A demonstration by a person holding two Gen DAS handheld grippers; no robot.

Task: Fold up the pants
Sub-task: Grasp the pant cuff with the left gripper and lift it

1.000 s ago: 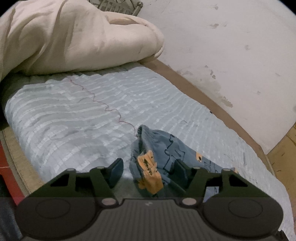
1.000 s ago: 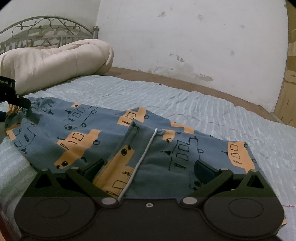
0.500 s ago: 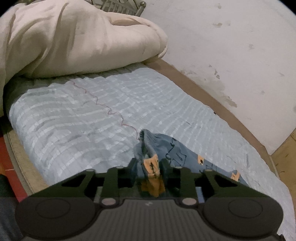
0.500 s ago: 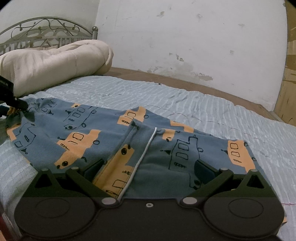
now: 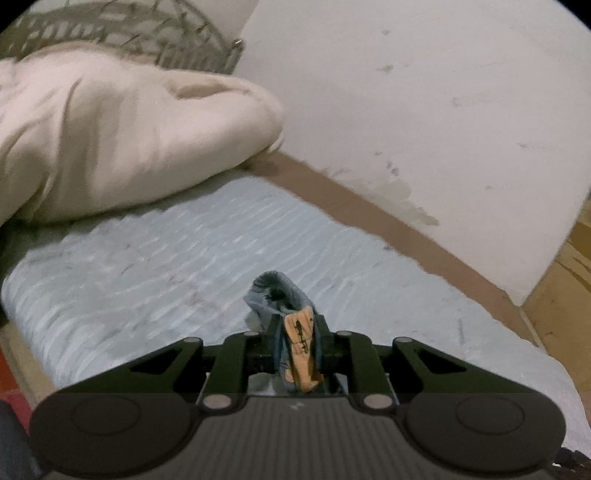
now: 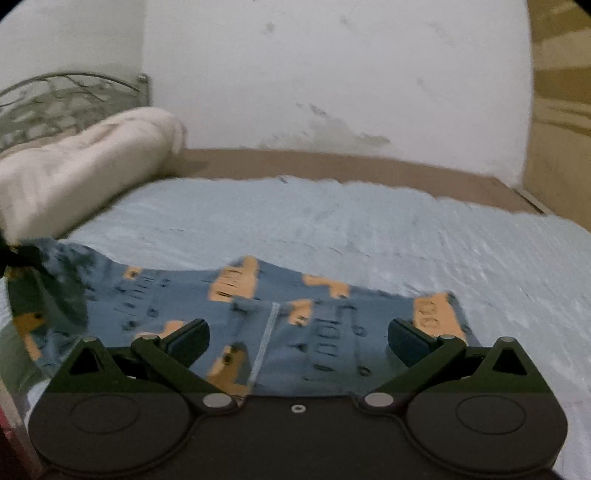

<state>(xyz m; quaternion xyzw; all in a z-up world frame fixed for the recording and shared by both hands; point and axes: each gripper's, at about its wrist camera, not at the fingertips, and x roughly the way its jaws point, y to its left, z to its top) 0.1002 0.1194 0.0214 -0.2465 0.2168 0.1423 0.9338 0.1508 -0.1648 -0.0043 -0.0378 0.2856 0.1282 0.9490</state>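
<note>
In the left wrist view, the left gripper sits at six o'clock with its jaws drawn close together, having just been closing, and a bunched end of the pants is pinched between them; blue cloth with an orange patch stands up from the grip toward twelve o'clock. Beyond that cloth the pale blue bedspread stretches away, and a brown bed edge runs from the centre toward four o'clock. At ten o'clock lies a bulky cream duvet, with a metal headboard behind it at eleven o'clock and a stained white wall filling the one-to-two o'clock side. In the right wrist view, the right gripper sits at six o'clock with its jaws spread wide, one finger at seven o'clock and the other at five o'clock. The pants, blue with orange vehicle prints and a pale seam down the middle, lie between and beyond the fingers; because the frame is blurred, it is hard to say whether the pads touch the cloth, though they do not press on it. The garment reaches to nine o'clock, where its far end is lifted and shadowed by a dark shape, probably the other gripper. Farther off lie the bedspread, the duvet at ten o'clock, and the wall.
</note>
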